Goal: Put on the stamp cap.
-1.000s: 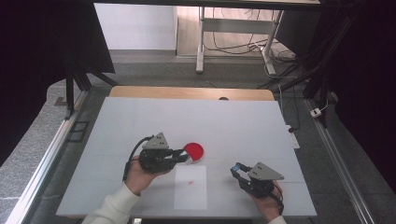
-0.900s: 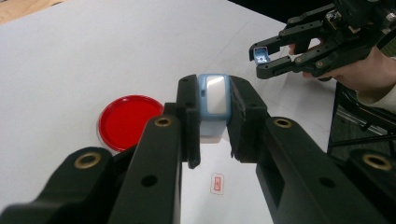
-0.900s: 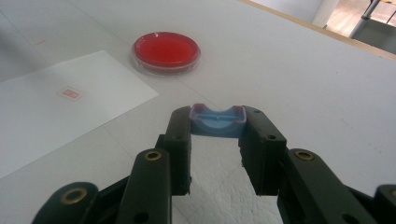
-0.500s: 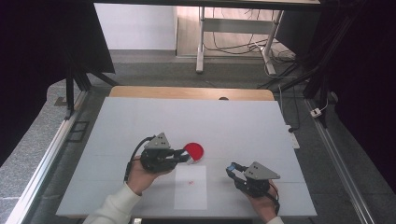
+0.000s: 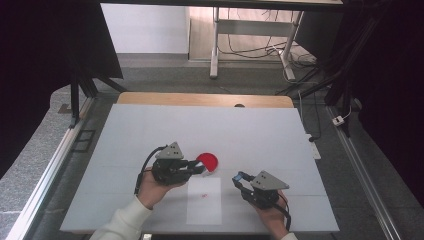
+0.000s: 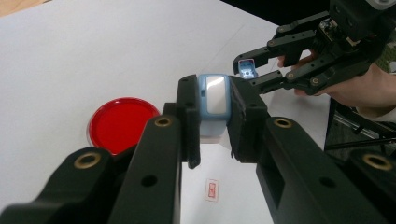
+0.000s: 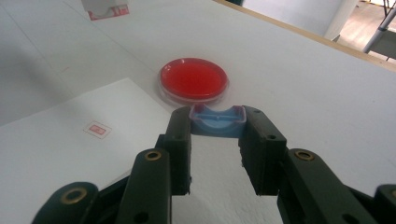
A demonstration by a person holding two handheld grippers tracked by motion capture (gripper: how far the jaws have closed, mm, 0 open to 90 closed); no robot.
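- The left gripper lies near the middle of the white table, its jaws pointing toward three o'clock in the high view and pinching a pale blue box with a glossy window on its face.
- Seen from the left gripper view, that box stands upright between the two black pads, raised above the paper sheet.
- The right gripper sits at about five o'clock from the table's middle, jaws aimed toward ten o'clock and clamped on a small blue cap, its hollow side turned up in the right gripper view.
- The red dish rests on the table just beyond the left gripper's tips, at twelve o'clock from the paper sheet and close to its far edge; from the right gripper view it lies straight ahead of the cap, apart from it.
- The paper sheet lies flat between the two hands, a small red mark near its centre, its near edge close to the table's near edge.
- Open tabletop stretches from the dish toward twelve o'clock up to the wooden strip along the far edge, and also toward nine and three o'clock.
- The right hand is close to the table's near edge.
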